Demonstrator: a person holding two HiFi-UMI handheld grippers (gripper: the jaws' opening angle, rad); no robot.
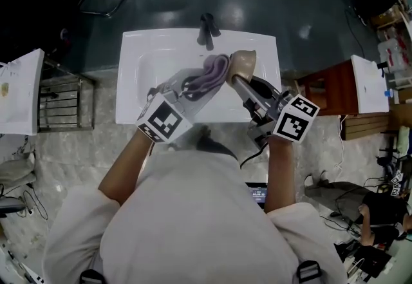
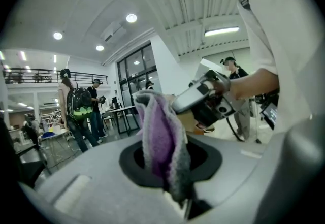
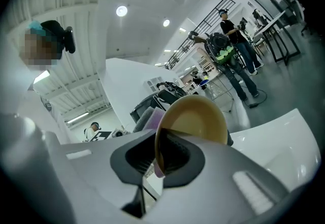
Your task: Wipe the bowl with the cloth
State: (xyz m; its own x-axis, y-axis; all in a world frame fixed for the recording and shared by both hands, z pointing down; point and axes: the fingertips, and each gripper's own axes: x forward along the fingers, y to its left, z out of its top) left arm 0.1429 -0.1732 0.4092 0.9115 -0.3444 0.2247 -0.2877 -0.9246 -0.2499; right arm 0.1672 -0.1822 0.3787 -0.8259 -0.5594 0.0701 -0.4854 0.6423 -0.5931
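Note:
In the head view my left gripper (image 1: 190, 87) is shut on a purple and grey cloth (image 1: 211, 74), held over the white sink (image 1: 136, 76). My right gripper (image 1: 239, 85) is shut on the rim of a beige bowl (image 1: 243, 62), tilted on its side. The cloth's end lies against the bowl's left side. In the left gripper view the cloth (image 2: 161, 134) rises folded from between the jaws of the left gripper (image 2: 175, 187), with the right gripper's body just beyond it. In the right gripper view the bowl (image 3: 197, 119) is clamped by its rim in the right gripper (image 3: 160, 159), with the cloth (image 3: 151, 118) behind its left edge.
A black faucet (image 1: 207, 30) stands at the sink's far edge. A white counter (image 1: 19, 91) and a wire rack (image 1: 61, 104) are at the left, a wooden stand (image 1: 329, 88) at the right. People stand in the hall beyond in both gripper views.

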